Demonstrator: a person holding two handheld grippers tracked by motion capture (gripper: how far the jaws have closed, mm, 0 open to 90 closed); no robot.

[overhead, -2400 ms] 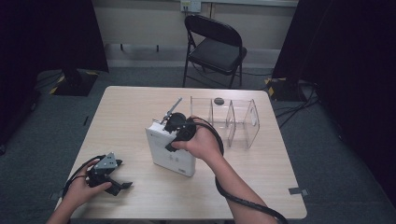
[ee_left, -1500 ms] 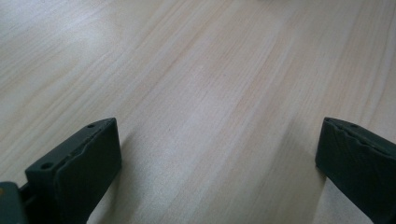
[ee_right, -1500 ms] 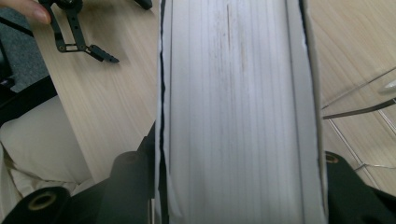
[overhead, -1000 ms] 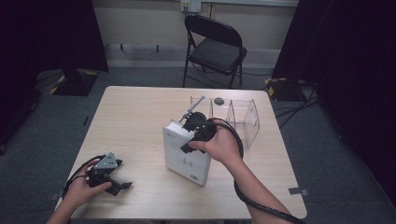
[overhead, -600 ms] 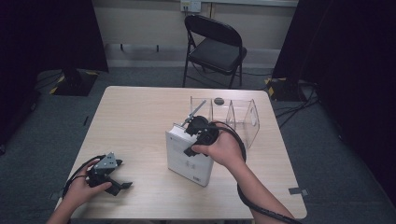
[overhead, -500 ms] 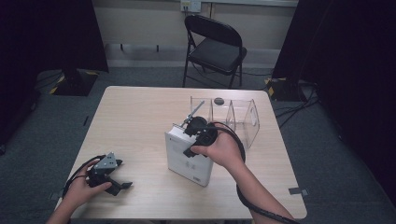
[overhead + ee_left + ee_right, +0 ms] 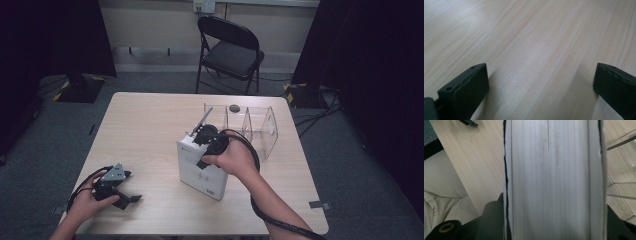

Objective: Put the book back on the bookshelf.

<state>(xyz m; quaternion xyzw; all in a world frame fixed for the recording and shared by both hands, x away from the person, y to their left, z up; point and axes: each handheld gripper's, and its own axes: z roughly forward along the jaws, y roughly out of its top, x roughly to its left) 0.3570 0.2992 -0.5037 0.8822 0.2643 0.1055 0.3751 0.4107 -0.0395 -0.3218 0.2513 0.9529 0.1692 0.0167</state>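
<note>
A black folding chair stood on grey carpet beyond the far edge of the table, facing it. Dark curtains hung at both sides, and cables lay on the floor by the right one. A wall socket sat above the chair.

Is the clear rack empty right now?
Empty: the clear rack's slots show bare table through them; the book is outside it.
</note>
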